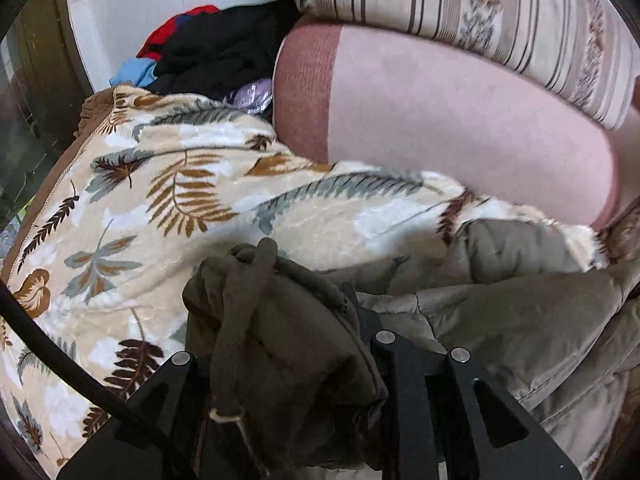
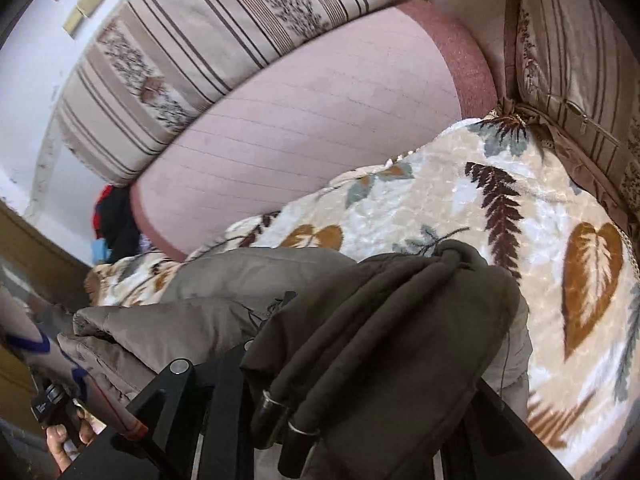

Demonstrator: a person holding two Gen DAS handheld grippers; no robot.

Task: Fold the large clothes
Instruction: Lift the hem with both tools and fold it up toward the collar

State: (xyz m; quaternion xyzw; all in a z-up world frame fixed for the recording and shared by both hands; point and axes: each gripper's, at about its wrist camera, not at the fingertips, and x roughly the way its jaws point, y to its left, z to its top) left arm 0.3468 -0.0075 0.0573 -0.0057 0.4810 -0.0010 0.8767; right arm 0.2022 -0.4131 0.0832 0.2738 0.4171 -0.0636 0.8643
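Note:
A large olive-grey padded jacket (image 1: pixel 520 312) lies across a leaf-patterned blanket (image 1: pixel 160 208) on a sofa. My left gripper (image 1: pixel 280 312) is shut on a bunched dark ribbed edge of the jacket with a drawstring, which hides the fingertips. My right gripper (image 2: pixel 384 320) is shut on another bunch of the jacket's dark ribbed edge (image 2: pixel 400 312) with two cord ends hanging from it. The lighter quilted body of the jacket (image 2: pixel 208 304) spreads to the left in the right wrist view. Both grippers hold the fabric just above the blanket (image 2: pixel 500 208).
A pink sofa backrest (image 1: pixel 440 112) and striped cushions (image 1: pixel 480 8) stand behind. A pile of black, red and blue clothes (image 1: pixel 208 52) sits at the sofa's far left corner. Another striped cushion (image 2: pixel 580 60) is at the right end. The person's hand (image 2: pixel 64 436) shows at lower left.

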